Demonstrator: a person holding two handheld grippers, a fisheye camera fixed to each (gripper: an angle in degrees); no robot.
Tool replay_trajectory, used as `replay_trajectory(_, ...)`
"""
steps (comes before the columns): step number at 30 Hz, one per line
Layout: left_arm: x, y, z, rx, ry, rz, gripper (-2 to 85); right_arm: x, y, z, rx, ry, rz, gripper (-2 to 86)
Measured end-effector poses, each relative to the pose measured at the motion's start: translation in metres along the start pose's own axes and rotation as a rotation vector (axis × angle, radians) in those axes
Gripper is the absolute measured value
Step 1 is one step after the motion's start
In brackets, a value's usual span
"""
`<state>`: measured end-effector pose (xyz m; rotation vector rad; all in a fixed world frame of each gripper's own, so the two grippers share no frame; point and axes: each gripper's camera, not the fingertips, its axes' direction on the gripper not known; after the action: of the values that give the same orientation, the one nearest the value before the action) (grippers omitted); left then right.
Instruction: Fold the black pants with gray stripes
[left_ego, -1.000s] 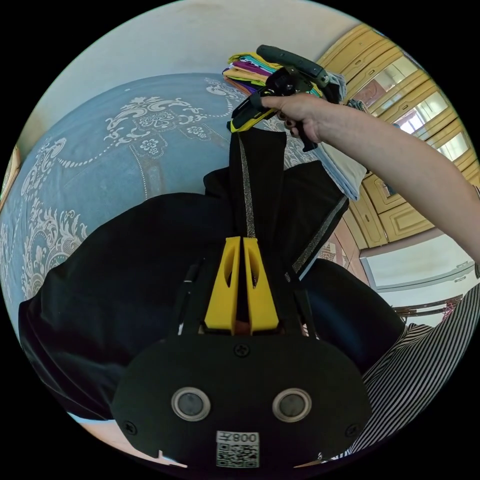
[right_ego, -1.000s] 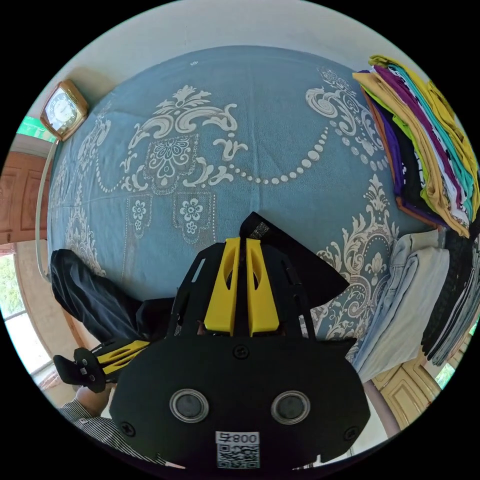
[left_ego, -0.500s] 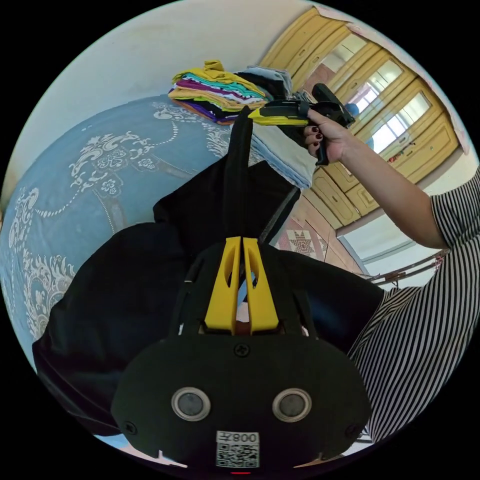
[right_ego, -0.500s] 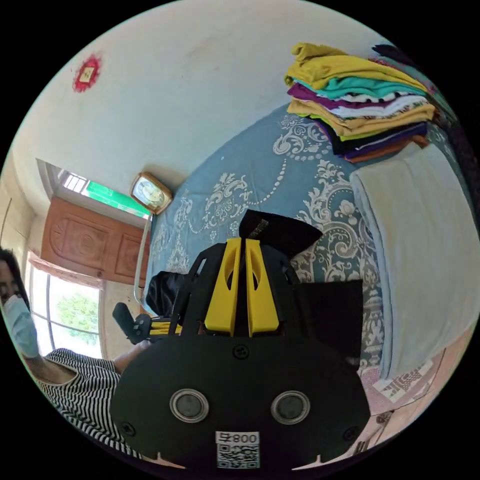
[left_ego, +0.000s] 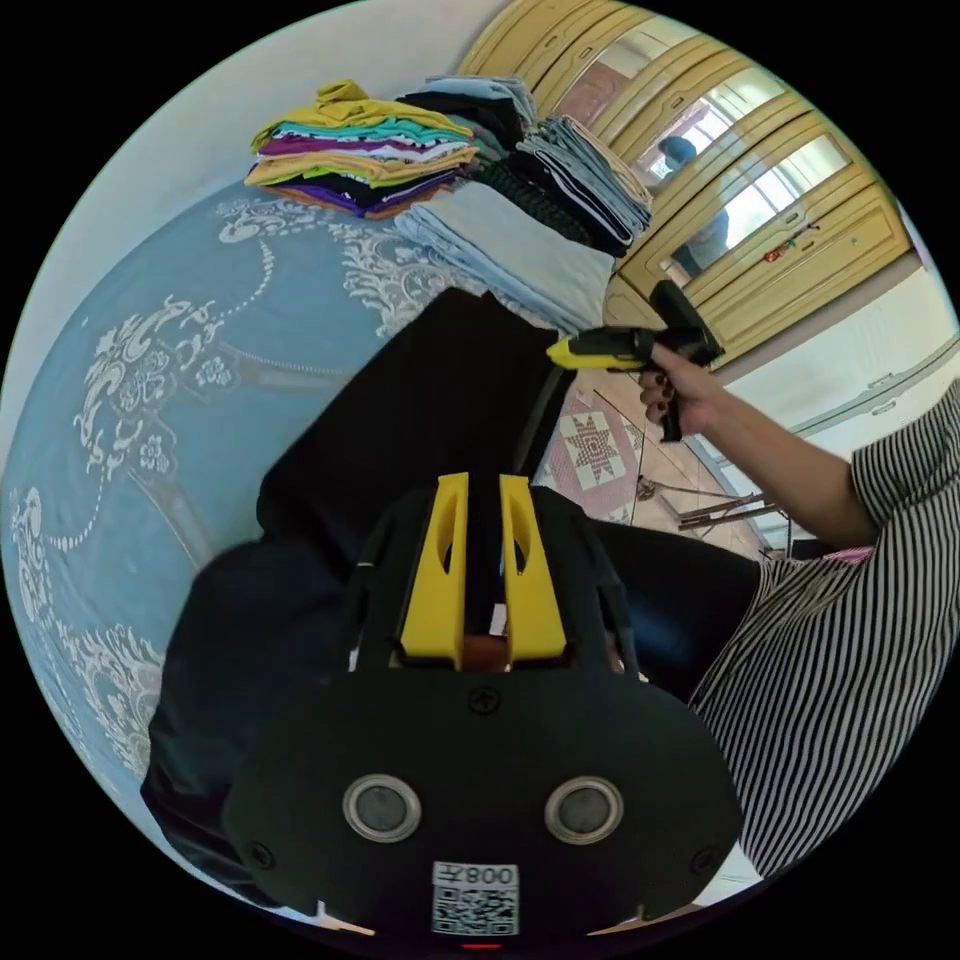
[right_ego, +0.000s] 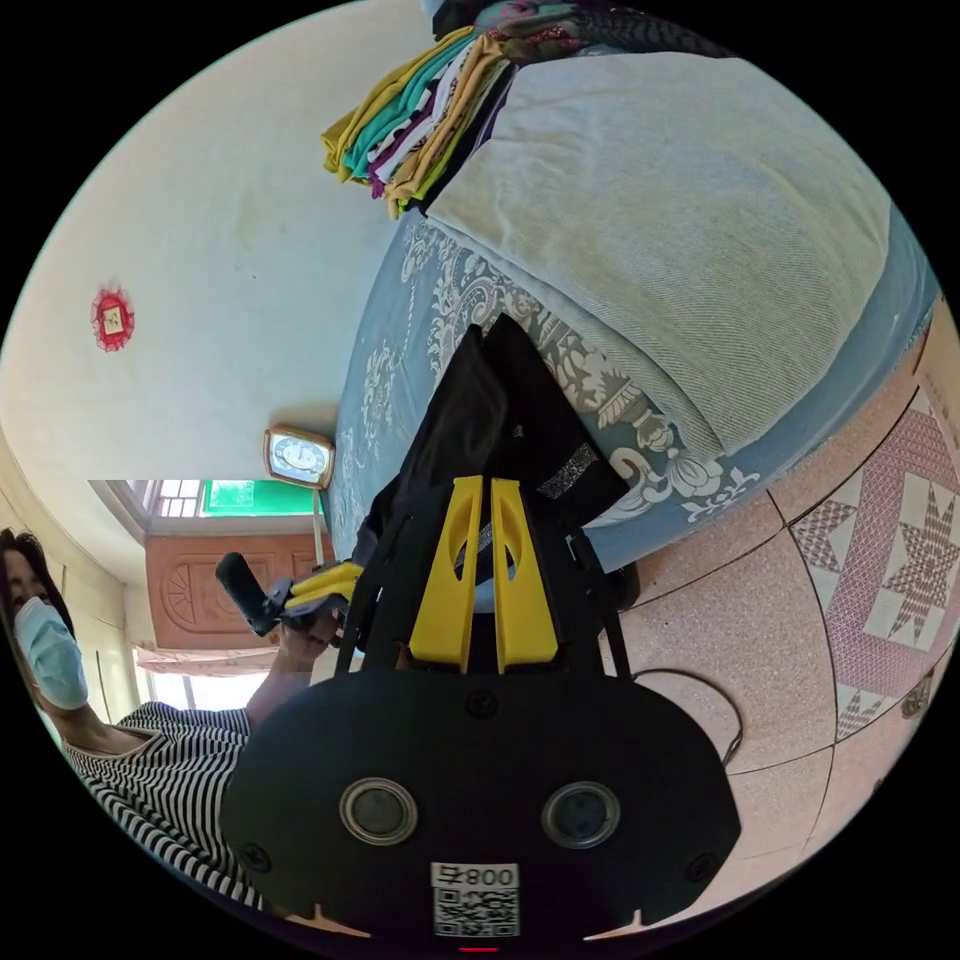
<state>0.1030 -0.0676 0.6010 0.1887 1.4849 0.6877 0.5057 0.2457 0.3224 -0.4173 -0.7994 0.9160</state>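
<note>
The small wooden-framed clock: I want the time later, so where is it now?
In the right gripper view the small wooden-framed clock stands against the pale wall at the far end of the blue patterned bedspread.

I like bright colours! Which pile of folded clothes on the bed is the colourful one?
The colourful stack, yellow on top with teal and purple below, furthest from the bed's edge. The piles beside it are grey, pale blue and black.

The pants (left_ego: 430, 400) are matt black cloth with a glittery gray stripe (right_ego: 567, 470). The bed cover (left_ego: 180, 330) is soft blue woven cloth. At 3 o'clock in the right gripper view, the floor (right_ego: 760, 600) is smooth, speckled tile. Each tool (left_ego: 483, 490) has matt yellow plastic jaws.
</note>
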Motion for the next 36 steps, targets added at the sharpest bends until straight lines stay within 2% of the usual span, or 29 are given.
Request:
replay_trajectory(5, -0.052, -0.084, 0.067, -0.054, -0.065, -0.016, 7.6, 0.026, -0.008, -0.011, 0.0, -0.023, -0.005, 1.2)
replay_trajectory(10, -0.088, -0.121, 0.128, -0.136, -0.078, -0.05, 6.7, 0.043, -0.012, -0.02, -0.003, -0.032, -0.022, 1.2)
replay_trajectory(15, -0.106, -0.126, 0.154, -0.149, -0.093, -0.004, 2.8, 0.059, -0.018, -0.023, -0.009, -0.033, -0.033, 1.2)
replay_trajectory(22, -0.111, -0.127, 0.156, -0.011, -0.02, 0.053, 0.9, 0.071, -0.017, -0.041, 0.004, -0.063, -0.081, 1.1)
replay_trajectory(27, -0.109, -0.139, 0.185, -0.068, -0.063, 0.118, 0.8, 0.085, -0.011, -0.058, 0.033, -0.026, -0.095, 1.2)
replay_trajectory(36, -0.123, -0.144, 0.239, -0.15, -0.093, 0.099, 0.7, 0.116, -0.012, -0.046, 0.013, 0.014, -0.059, 1.1)
